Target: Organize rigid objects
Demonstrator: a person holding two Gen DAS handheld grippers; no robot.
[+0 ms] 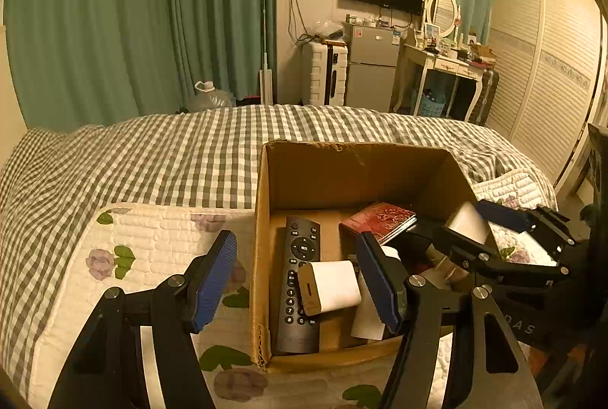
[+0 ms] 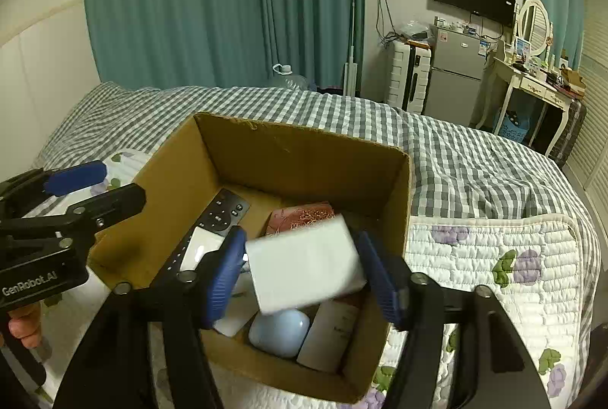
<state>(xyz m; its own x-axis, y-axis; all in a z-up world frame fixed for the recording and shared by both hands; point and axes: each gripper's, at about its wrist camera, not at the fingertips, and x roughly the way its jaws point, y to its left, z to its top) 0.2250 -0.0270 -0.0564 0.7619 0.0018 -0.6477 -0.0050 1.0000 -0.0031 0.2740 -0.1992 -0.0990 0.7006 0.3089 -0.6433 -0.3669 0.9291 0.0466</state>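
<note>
Bed (image 2: 475,158) carrying cardboard box (image 2: 304,147), part filled. Right gripper (image 2: 300,272), jaws clamped on white block (image 2: 304,268), above box interior. Left gripper (image 1: 300,280), jaws wide, empty, astride box's left wall. Recommended: lower before release, clear of remote (image 1: 300,280).

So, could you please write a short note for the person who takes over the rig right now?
Left gripper: open, holding nothing, at the near left corner of the cardboard box.
Right gripper: shut on the white block, held above the box interior.
Already in the box: black remote, red booklet, white charger, pale blue case, white bottle.
The box stands on the floral quilt on the bed.
Left: lower the white block into the box and release it. No other loose items show on the quilt.
</note>
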